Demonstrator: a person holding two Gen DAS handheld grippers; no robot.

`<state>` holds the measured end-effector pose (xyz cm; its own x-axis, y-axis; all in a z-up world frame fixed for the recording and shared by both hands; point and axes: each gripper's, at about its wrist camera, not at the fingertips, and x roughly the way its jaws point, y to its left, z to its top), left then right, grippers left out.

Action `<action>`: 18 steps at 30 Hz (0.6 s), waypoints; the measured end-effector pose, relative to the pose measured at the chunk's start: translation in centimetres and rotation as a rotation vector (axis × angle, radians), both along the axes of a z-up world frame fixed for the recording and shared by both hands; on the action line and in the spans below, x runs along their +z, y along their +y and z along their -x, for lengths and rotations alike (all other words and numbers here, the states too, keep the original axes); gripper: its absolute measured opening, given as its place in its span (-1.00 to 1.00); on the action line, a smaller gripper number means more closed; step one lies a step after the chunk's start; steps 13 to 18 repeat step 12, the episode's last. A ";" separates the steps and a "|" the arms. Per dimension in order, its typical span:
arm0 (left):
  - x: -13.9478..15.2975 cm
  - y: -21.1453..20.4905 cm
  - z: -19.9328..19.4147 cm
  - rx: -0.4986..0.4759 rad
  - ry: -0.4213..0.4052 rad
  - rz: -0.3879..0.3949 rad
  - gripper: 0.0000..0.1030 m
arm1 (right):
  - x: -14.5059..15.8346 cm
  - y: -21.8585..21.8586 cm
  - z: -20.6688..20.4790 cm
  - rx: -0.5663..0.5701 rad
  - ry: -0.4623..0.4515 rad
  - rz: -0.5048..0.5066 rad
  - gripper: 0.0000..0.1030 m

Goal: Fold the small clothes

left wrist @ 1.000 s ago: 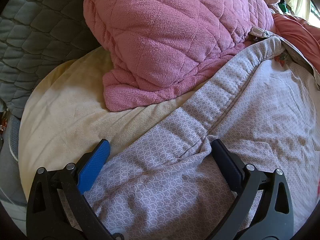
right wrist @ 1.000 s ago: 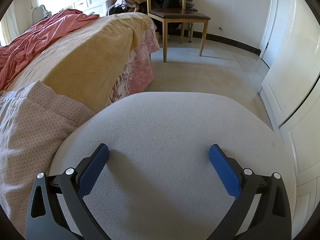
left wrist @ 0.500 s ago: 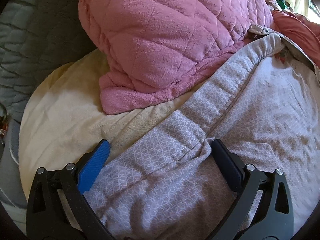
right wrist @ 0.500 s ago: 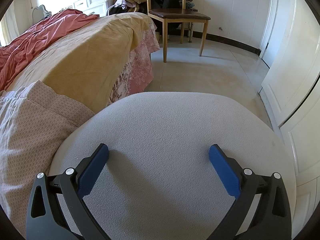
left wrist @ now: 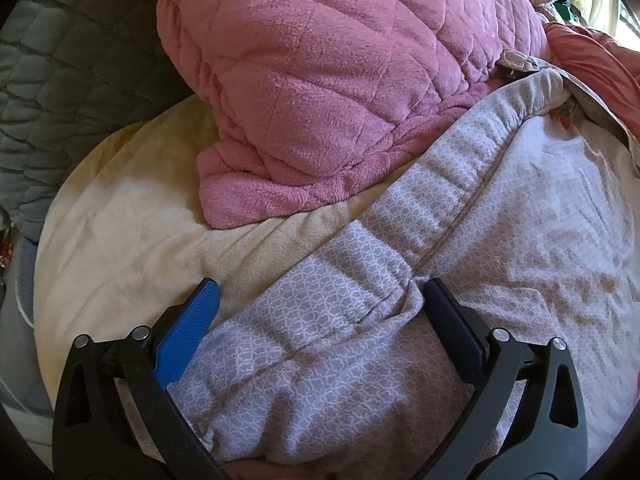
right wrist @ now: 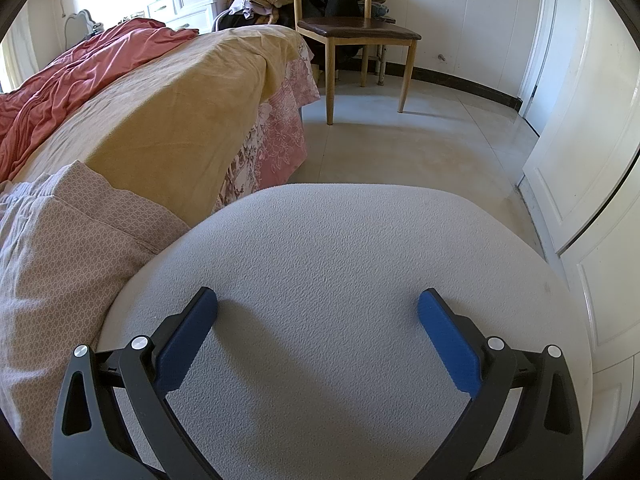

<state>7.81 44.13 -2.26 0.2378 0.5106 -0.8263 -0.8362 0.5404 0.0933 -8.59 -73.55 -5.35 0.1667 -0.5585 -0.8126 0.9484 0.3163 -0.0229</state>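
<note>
A small garment of pale patterned cloth (left wrist: 500,240) with a gathered waistband lies across the cream bedsheet (left wrist: 120,232). My left gripper (left wrist: 318,300) is open and straddles a corner of that waistband, with cloth bunched against the right finger. In the right wrist view an edge of the same garment (right wrist: 60,240) hangs at the left. My right gripper (right wrist: 318,304) is open above a grey textured round surface (right wrist: 340,240), with nothing between its fingers.
A pink quilted pillow (left wrist: 340,80) lies just beyond the garment, and a grey quilted headboard (left wrist: 60,60) stands at the left. An orange-red blanket (right wrist: 60,76) covers the far bed. A wooden chair (right wrist: 352,32), floor and white doors (right wrist: 580,160) lie beyond.
The left gripper has shifted slightly forward and left along the waistband, bringing the pink pillow closer. The right gripper has not moved.
</note>
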 end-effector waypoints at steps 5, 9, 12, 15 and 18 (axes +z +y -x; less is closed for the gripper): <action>0.0 0.0 0.1 0.000 -0.002 -0.004 0.84 | 0.0 0.0 0.1 0.000 0.000 0.000 0.92; 0.0 -0.1 0.2 0.001 -0.002 -0.007 0.84 | 0.0 0.0 0.1 0.000 0.000 0.000 0.92; -0.1 -0.2 0.4 0.001 0.003 -0.009 0.84 | 0.0 0.0 0.0 0.000 0.000 0.000 0.92; -0.1 -0.2 0.4 0.001 0.003 -0.009 0.84 | 0.0 0.0 0.0 0.000 0.000 0.000 0.92; -0.1 -0.2 0.4 0.001 0.003 -0.009 0.84 | 0.0 0.0 0.0 0.000 0.000 0.000 0.92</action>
